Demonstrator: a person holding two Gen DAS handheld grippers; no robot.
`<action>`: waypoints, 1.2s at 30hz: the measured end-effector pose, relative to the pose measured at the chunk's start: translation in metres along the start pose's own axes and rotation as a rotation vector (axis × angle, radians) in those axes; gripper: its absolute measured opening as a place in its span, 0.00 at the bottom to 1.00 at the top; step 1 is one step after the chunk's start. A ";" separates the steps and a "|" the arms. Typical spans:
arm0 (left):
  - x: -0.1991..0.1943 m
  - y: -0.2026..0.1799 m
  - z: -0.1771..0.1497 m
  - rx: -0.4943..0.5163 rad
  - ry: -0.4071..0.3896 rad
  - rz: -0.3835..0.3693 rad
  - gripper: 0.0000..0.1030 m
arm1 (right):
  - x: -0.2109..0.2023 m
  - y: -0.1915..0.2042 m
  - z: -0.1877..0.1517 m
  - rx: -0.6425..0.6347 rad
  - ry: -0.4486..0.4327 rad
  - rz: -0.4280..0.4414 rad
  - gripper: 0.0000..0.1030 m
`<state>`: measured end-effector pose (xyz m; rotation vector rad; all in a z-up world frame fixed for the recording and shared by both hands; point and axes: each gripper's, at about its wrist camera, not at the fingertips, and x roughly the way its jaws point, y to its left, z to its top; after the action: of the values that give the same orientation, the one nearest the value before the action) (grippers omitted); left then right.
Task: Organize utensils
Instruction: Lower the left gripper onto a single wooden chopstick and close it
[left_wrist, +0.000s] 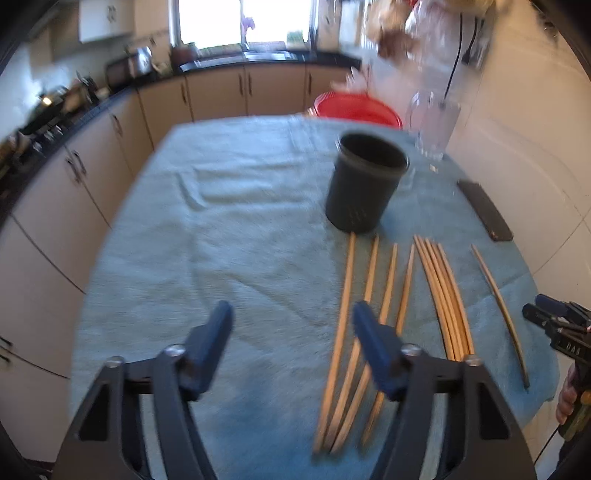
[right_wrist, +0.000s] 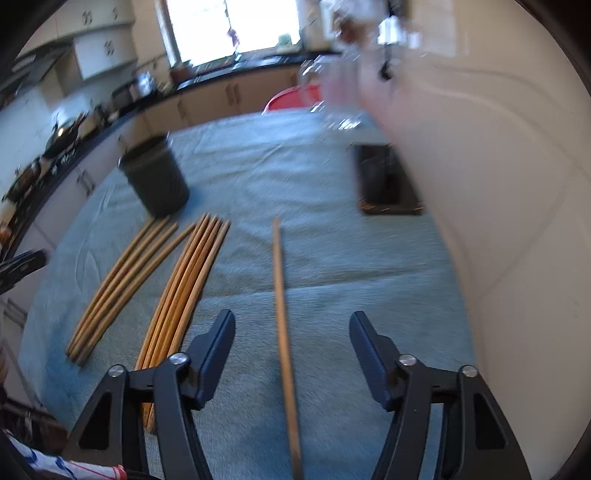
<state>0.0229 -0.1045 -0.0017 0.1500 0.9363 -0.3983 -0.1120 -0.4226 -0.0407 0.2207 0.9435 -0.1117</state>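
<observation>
Wooden chopsticks are lying on the teal cloth (left_wrist: 229, 206) that is covering the counter, just in front of a dark cylindrical holder (left_wrist: 364, 184) standing upright. Four loose chopsticks (left_wrist: 345, 332) are spreading in a fan nearest the holder, a tight bundle of chopsticks (left_wrist: 448, 302) is lying just beside them, and a single chopstick (right_wrist: 282, 317) is resting well apart on the far side of the bundle.

The left hand-held gripper (left_wrist: 293, 317) is hovering over the cloth with its jaws parted and nothing between them; its right finger (left_wrist: 373, 343) is overlapping the fanned sticks in the view, though contact cannot be told. The right hand-held gripper (right_wrist: 291, 325) is likewise released, its jaws standing either side of the single chopstick without pressing on it.

Behind the holder a clear glass jug (left_wrist: 432, 122) is standing near the wall, a red basin (left_wrist: 356, 109) is showing past the counter's far edge, and a flat black object (left_wrist: 484, 208) is lying near the wall. Both views are blurring.
</observation>
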 end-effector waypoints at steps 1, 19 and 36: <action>0.011 -0.004 0.001 0.014 0.015 -0.011 0.60 | 0.005 0.001 0.002 -0.008 0.020 0.008 0.61; 0.092 -0.028 0.013 0.183 0.213 -0.032 0.18 | 0.067 0.015 0.027 -0.152 0.241 -0.094 0.36; 0.101 -0.029 0.030 0.280 0.354 -0.034 0.15 | 0.098 0.026 0.070 -0.252 0.532 -0.075 0.27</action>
<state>0.0863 -0.1671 -0.0641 0.4723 1.2289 -0.5445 0.0053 -0.4136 -0.0769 -0.0244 1.4832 0.0005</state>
